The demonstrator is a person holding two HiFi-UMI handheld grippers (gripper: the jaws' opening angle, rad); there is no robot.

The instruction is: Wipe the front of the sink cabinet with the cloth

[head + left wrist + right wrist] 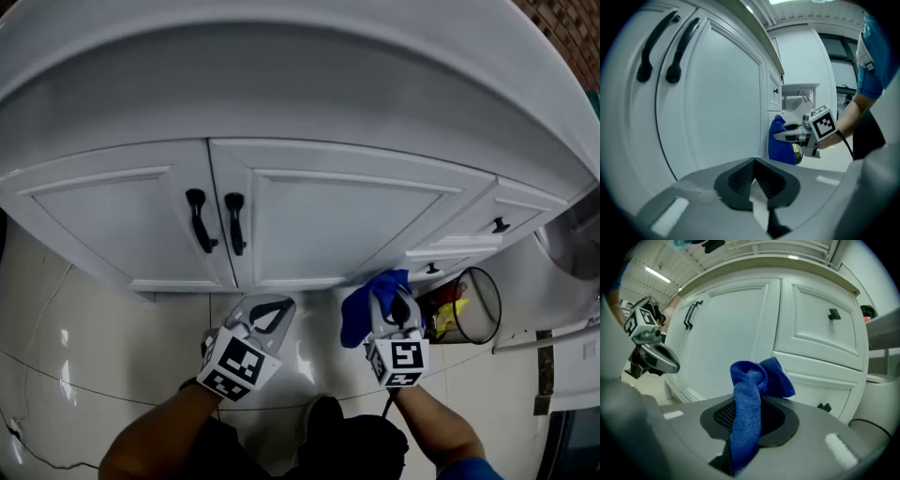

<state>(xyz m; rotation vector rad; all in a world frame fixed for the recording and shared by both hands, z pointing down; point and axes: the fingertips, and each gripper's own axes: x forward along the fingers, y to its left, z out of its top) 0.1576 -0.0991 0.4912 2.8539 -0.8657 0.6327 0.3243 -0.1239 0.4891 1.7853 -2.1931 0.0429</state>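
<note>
- The blue cloth [749, 399] is clamped in the right hand-held gripper [396, 302] and bunches above its jaws, near the sink cabinet's [319, 211] lower edge.
- At 9 o'clock of it, the left hand-held gripper [266, 317] hovers, jaws together on nothing.
- Two black handles [199, 223] sit at 11 o'clock.
- At 3 o'clock, a clear bin [496, 298] holds red and yellow items.

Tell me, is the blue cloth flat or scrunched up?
Scrunched up: the blue fuzzy cloth is bunched and twisted, pinched in the right gripper, not spread flat.
</note>
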